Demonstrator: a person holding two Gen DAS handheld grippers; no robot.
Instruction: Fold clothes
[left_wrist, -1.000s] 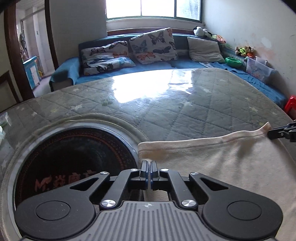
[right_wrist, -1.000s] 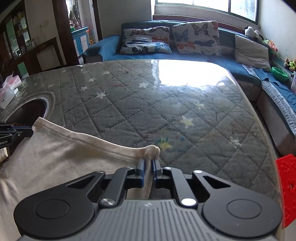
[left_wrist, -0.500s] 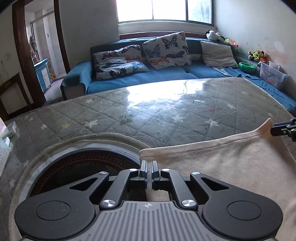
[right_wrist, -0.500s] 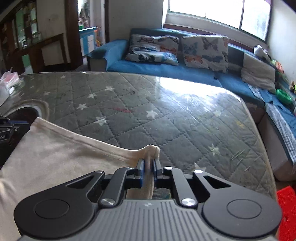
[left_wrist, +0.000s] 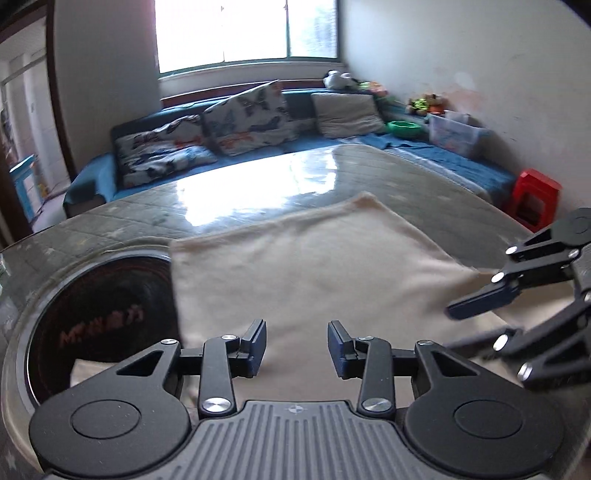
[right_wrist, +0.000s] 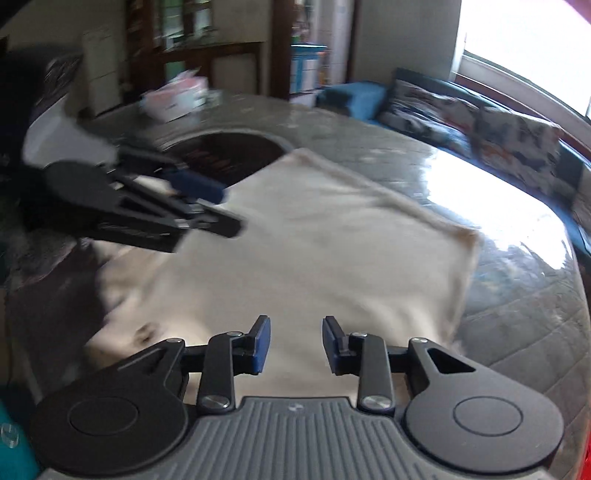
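Observation:
A cream garment (left_wrist: 306, 266) lies spread flat on the quilted table cover (left_wrist: 258, 199), its far edge folded over. My left gripper (left_wrist: 296, 348) hovers over its near part, jaws opening, nothing between the blue pads. My right gripper (right_wrist: 295, 345) is likewise above the cream garment (right_wrist: 325, 251), jaws opening with only cloth beneath them. The right gripper (left_wrist: 491, 321) shows at the right of the left wrist view. The left gripper (right_wrist: 218, 206) shows blurred at the left of the right wrist view.
A round dark induction hob (left_wrist: 99, 325) is set into the table left of the garment. A blue sofa (left_wrist: 229, 147) with butterfly cushions runs behind the table. A red stool (left_wrist: 535, 199) stands at the right. A tissue box (right_wrist: 173, 96) sits at the table's far side.
Both grippers let go of the garment's edge and opened. They pulled back toward me, so the cloth now lies flat ahead of them; the right wrist view swung left.

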